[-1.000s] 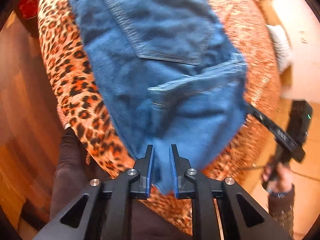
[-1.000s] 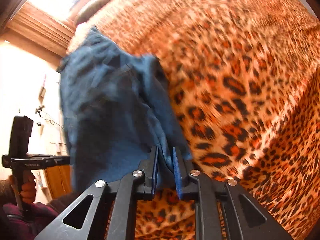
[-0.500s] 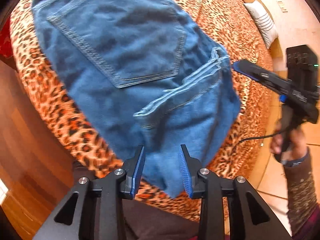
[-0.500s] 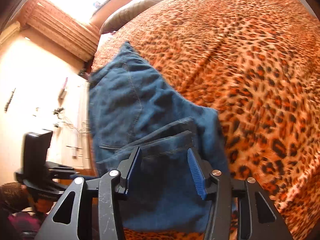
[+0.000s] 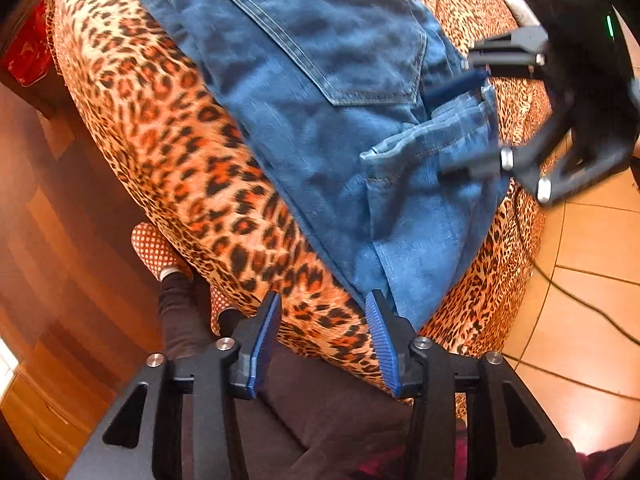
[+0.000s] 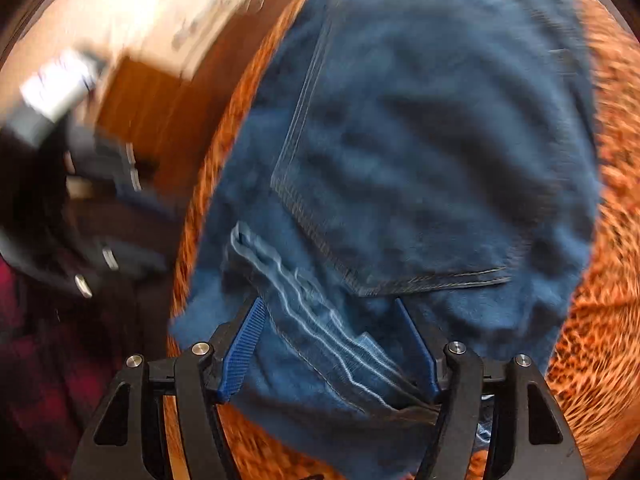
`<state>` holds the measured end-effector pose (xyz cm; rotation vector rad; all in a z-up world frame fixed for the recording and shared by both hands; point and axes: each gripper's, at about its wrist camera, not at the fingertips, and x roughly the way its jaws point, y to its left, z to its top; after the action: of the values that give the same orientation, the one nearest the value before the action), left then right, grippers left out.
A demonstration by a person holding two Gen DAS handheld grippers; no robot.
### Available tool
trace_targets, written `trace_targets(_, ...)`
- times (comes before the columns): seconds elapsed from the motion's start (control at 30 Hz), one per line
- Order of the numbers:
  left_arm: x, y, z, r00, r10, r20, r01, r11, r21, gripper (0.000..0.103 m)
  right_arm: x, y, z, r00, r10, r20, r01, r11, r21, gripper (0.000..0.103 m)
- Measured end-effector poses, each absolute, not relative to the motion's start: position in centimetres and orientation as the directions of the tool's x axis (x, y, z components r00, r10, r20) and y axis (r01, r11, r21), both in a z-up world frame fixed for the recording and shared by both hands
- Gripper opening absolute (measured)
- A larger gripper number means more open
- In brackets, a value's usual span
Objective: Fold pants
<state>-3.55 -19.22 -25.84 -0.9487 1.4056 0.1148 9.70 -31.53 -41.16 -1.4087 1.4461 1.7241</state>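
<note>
Folded blue jeans (image 5: 320, 112) lie on a leopard-print bed cover (image 5: 172, 140), back pocket (image 5: 340, 40) up and the leg hems (image 5: 432, 140) stacked across them. My left gripper (image 5: 322, 300) hangs over the bed's near edge, jaws opening. Only cover shows between its pads, and the jeans' corner lies beside the right pad. My right gripper (image 5: 456, 128) is a blur over the hems. In the right wrist view the right gripper (image 6: 328, 308) is opening, with the hems (image 6: 304, 312) between its pads unpressed. The jeans (image 6: 440, 140) fill that view.
A person's dark trouser legs (image 5: 312, 408) and a spotted slipper (image 5: 152, 248) are at the bed's near edge. There is wooden floor (image 5: 60, 260) on the left, and tiled floor (image 5: 580, 300) with a cable (image 5: 576, 300) on the right. A red object (image 5: 28, 52) sits top left.
Both grippers have let go of the jeans and their jaws have widened. The right gripper swung across and rolled, and now sits over the hems. The left gripper drew back off the jeans' corner.
</note>
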Motion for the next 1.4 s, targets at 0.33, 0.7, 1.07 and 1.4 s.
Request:
trace_targets(0.33,3.2,-18.4,-23.2,0.269,-0.465,-0.844,-0.338,0.775,-0.534,0.06,9.1,-36.2,-36.9,-0.458,-0.221,-0.861,-0.779,-0.367,0.508,0.053)
trace_targets(0.7,11.5,-21.6,-25.6,0.079,-0.55,-0.831,-0.088,0.827,-0.556,0.06,12.4,-40.9,-35.4,-0.528,-0.053,-0.848,-0.825,-0.205,0.526,0.056)
trace_targets(1.07,12.1,-22.7,-27.1,0.15,-0.594,-0.79,-0.128,0.781,-0.612,0.044,24.8,-48.8,-35.4,-0.507,0.299,-0.809,-0.797,0.194,0.571,0.069)
trace_targets(1.4,7.9,-22.1,-27.1,0.252,-0.514,-0.82,-0.366,0.734,-0.572,0.011,24.2,-46.1,-41.5,-0.415,0.381,-0.827,-0.799,0.282,0.531,0.026)
